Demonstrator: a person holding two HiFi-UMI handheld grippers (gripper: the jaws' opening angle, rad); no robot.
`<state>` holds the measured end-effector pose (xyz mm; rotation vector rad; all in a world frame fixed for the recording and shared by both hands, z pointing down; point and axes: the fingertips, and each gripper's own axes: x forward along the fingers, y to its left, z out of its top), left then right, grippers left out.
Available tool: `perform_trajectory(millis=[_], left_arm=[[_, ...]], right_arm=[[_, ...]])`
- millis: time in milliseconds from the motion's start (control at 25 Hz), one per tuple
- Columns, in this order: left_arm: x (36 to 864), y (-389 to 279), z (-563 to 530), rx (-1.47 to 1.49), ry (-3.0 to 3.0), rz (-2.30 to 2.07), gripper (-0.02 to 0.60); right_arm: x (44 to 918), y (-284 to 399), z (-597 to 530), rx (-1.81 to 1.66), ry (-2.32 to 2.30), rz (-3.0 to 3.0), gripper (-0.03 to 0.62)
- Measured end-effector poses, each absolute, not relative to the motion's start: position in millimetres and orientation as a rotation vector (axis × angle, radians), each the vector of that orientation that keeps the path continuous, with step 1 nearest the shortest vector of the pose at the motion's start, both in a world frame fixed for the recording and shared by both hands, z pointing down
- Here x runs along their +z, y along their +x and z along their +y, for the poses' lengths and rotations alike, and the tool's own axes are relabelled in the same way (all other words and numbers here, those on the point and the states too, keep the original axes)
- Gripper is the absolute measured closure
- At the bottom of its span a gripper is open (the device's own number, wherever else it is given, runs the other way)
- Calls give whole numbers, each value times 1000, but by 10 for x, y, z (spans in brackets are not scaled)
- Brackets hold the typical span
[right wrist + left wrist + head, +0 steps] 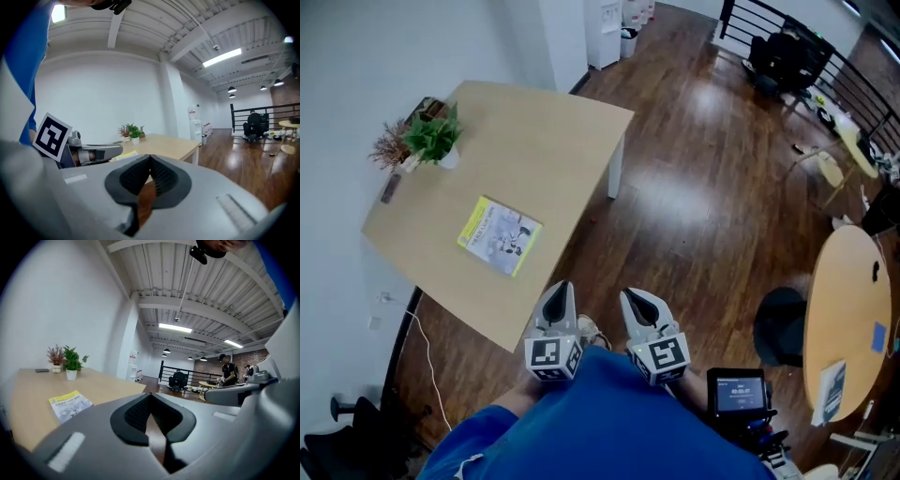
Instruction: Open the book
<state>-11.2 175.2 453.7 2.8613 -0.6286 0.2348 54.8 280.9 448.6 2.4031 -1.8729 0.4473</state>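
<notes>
Head view, looking steeply down. The book (pixel 499 236) lies closed and flat on the light wooden table (pixel 553 141), left of the frame's centre, its yellow band towards the left. The potted plant (pixel 434 139) stands well apart from it at the table's upper-left corner.

The left gripper (pixel 562 289) and right gripper (pixel 635 298) sit side by side at lower centre, off the table's near edge and clear of the book. Each has its jaws pressed together with nothing between them, as the left gripper view (pixel 150 394) and the right gripper view (pixel 150 159) confirm.

Governing relation: the book lies up and to the left of both grippers, so the left gripper is the nearer one. In the left gripper view the book (pixel 70 405) appears at lower left of the jaws, not in line with them. Its long axis seems to run from upper left to lower right of the head view. Which long edge is the spine cannot be told.

Judgement: neither gripper has reached the cover, so the opening is not yet begun.
</notes>
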Motion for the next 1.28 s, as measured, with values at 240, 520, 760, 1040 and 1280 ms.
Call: perform_trajectory(millis=[240,520,760,1040,1280], left_arm=[[4580,-282,1000,225,2793,-812,574],[4625,-592,468,214,2695,-1027,574],[4751,-794,203,224,2590,-1179,574],[4888,-780,-202,263,2458,-1391,574],[4956,-521,-631,302,2348,-1547,574]], right_arm=[[4515,502,1875,456,2216,-2024,591],[4615,338,1193,490,2010,-2160,591],[4709,264,747,496,1857,-2246,591],[4862,416,152,503,1652,-2366,591],[4935,733,-438,503,1472,-2463,591]])
